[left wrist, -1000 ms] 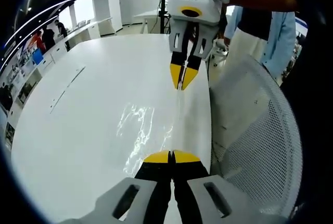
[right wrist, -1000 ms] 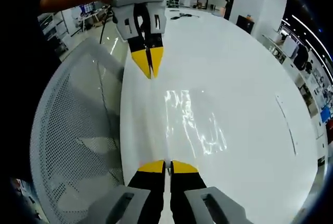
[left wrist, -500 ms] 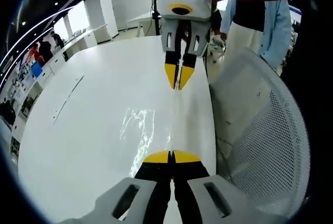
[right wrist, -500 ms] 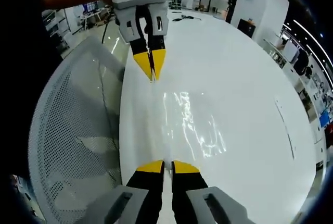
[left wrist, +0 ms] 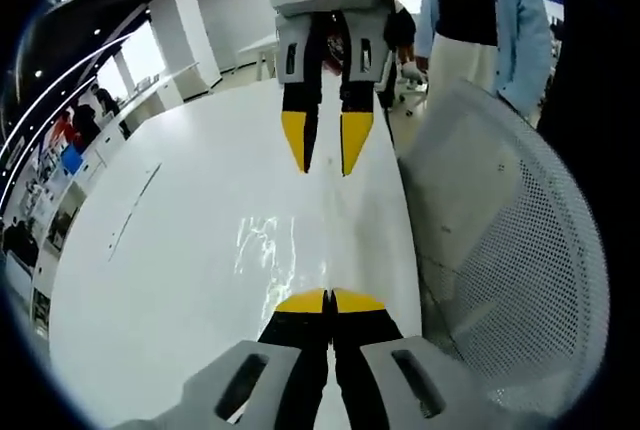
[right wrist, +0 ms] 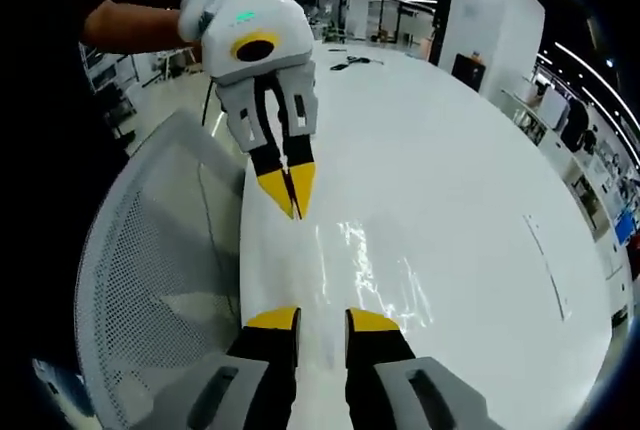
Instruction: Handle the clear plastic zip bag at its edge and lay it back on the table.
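Yellow-tipped and black, the left hand-held gripper (left wrist: 329, 300) sits nearest in the left gripper view with its jaws pressed together on the near edge of the clear plastic zip bag (left wrist: 285, 250), which lies along the near edge of the glossy white counter (left wrist: 160, 250) and shows mostly as a patch of crinkled glare. Beyond it, across the bag, the right hand-held gripper (left wrist: 322, 158) hangs with its jaws parted to a moderate gap and nothing between them, so that end of the bag appears to be free.

From the right gripper view the same reading holds: the right hand-held gripper (right wrist: 322, 319) stands open at the bottom, the bag (right wrist: 375, 270) gleams on the counter (right wrist: 470, 170) just ahead, and farther on the left hand-held gripper (right wrist: 287, 193) is pinched closed.

I judge the bag to be very light, limp and slippery, likely to sag, fold or cling to the counter; the firmer zip edge is the sensible place to take hold. A white perforated mesh chair back (left wrist: 500, 250) stands beside the counter, and a person in a pale blue jacket (left wrist: 520, 40) stands farther back.
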